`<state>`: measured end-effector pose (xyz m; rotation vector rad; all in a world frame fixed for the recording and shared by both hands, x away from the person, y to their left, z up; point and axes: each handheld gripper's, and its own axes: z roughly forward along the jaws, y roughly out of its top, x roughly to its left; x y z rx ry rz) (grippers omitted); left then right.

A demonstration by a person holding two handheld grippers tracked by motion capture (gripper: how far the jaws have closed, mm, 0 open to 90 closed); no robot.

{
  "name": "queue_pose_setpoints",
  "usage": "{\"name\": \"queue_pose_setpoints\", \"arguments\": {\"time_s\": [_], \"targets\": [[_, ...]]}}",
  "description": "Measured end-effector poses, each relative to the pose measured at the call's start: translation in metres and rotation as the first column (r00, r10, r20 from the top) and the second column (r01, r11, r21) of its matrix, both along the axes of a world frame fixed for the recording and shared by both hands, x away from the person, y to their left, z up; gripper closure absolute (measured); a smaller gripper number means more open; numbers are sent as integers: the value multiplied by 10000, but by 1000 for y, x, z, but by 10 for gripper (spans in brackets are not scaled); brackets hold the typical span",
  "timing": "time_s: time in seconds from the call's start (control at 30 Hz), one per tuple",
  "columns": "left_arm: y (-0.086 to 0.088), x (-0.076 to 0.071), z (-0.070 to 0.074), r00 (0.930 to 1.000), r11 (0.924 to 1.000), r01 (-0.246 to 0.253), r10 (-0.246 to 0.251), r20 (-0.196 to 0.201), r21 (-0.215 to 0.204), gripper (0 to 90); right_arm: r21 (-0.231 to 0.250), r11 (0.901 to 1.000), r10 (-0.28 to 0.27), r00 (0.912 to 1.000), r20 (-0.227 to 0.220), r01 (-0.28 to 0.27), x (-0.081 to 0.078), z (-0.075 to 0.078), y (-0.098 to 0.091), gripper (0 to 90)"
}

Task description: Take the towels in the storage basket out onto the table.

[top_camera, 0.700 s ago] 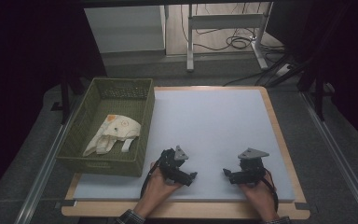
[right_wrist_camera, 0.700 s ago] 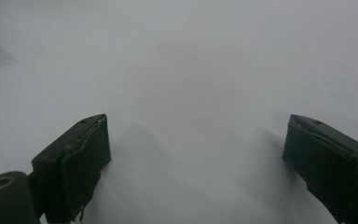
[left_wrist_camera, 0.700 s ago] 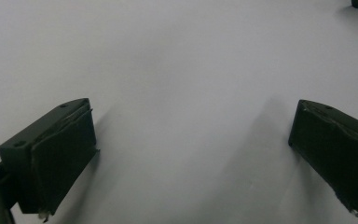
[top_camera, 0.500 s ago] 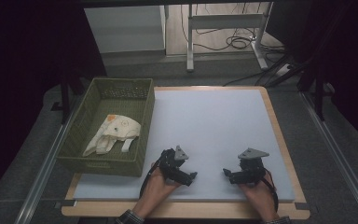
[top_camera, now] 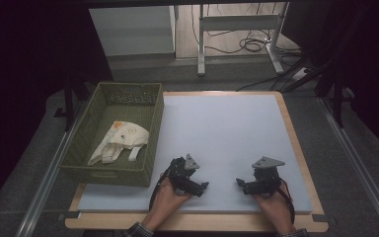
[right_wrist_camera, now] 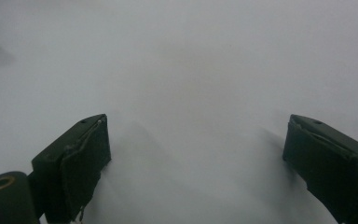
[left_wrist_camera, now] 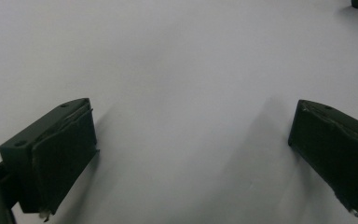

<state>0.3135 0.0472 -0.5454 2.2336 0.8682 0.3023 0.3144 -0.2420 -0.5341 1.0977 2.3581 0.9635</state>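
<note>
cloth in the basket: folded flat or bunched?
Bunched: the cloth lies crumpled on the basket floor, straps trailing.

This looks like a lab or test room set up for recording handling work, dim all round. A pale worktop (top_camera: 227, 133) with a wooden rim stands between metal rails (top_camera: 44, 182) on a grey floor, with dark curtains (top_camera: 24, 59) at the left and right sides. Beyond the worktop's far edge stand the metal legs of a desk frame (top_camera: 237, 29), loose cables (top_camera: 249, 45) lie on the floor, and a power strip (top_camera: 301, 74) sits off the far right corner.
</note>
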Motion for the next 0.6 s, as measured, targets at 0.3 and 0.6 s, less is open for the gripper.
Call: {"name": "queue_pose_setpoints", "arguments": {"time_s": [0.3, 0.6], "targets": [[0, 0, 0, 10000, 10000, -20, 20, -58, 6, 7, -5, 10000, -4, 10000, 4, 4, 0, 0, 0, 75], [-2, 3, 4, 9998, 9999, 80, -77, -194, 141, 16, -13, 10000, 2, 10000, 11, -2, 0, 0, 0, 74]]}}
